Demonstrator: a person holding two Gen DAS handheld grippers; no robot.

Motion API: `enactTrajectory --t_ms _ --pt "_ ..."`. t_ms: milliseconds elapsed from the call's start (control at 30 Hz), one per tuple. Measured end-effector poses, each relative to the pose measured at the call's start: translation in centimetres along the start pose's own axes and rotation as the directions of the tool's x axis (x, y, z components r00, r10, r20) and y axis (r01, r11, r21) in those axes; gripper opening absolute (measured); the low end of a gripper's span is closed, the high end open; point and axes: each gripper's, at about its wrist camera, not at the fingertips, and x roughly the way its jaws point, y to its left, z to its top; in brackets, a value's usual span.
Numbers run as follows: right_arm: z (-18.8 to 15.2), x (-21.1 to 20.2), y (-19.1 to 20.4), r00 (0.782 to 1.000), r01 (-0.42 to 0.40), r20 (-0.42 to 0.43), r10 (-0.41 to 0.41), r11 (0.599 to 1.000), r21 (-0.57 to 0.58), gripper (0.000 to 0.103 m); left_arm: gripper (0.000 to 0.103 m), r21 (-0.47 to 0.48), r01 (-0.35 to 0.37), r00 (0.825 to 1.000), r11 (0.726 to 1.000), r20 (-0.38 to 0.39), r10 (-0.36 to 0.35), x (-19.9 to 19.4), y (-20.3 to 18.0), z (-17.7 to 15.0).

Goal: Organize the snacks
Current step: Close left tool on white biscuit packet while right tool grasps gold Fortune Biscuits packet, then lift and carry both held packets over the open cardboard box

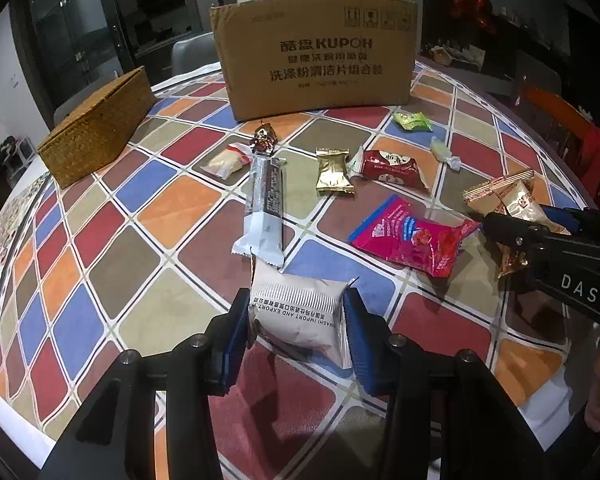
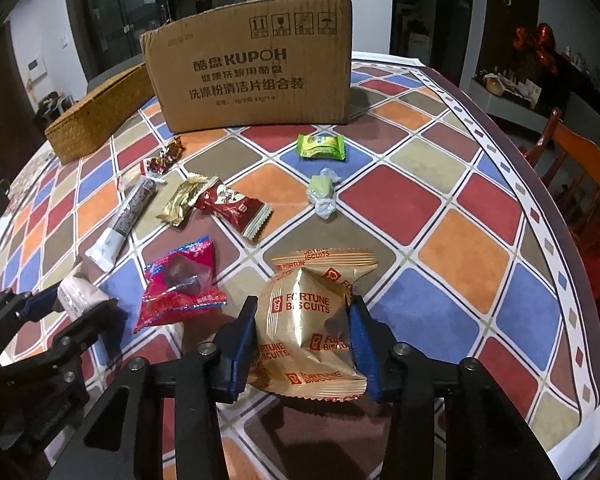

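The left tool [image 1: 296, 320] pinches a white snack pack [image 1: 300, 316] between its two blue pads, one pad on each side. The right tool [image 2: 302, 328] pinches a gold fortune biscuit pack [image 2: 308, 332] the same way, and a second gold biscuit pack [image 2: 324, 262] lies just past it, touching.

Both tools are low over the table [image 1: 172, 208] with its colored squares. Far ahead of the tools stands the big cardboard box [image 1: 316, 52]. To the left of the box, well ahead of the left tool, sits a woven basket box [image 1: 96, 132].

Just ahead of the left tool lies a long white and dark bar [image 1: 262, 212]. Between the two tools lies a pink pack [image 1: 412, 236]. Farther ahead are a dark red pack [image 1: 392, 168] and a small gold pack [image 1: 332, 174], touching. Beyond those, near the cardboard box, is a green pack [image 2: 322, 146], and closer in a pale green candy [image 2: 320, 194].
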Motion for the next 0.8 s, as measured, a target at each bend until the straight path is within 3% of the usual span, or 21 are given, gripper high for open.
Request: enactTrajectory --t_ms 800 --pt "2.7 -4.9 -0.4 0.996 -0.012 0.086 0.012 1.0 0.007 0.045 0.045 -0.053 -0.019 0.997 0.998 0.069 0.022 -4.5 0.6 3.3"
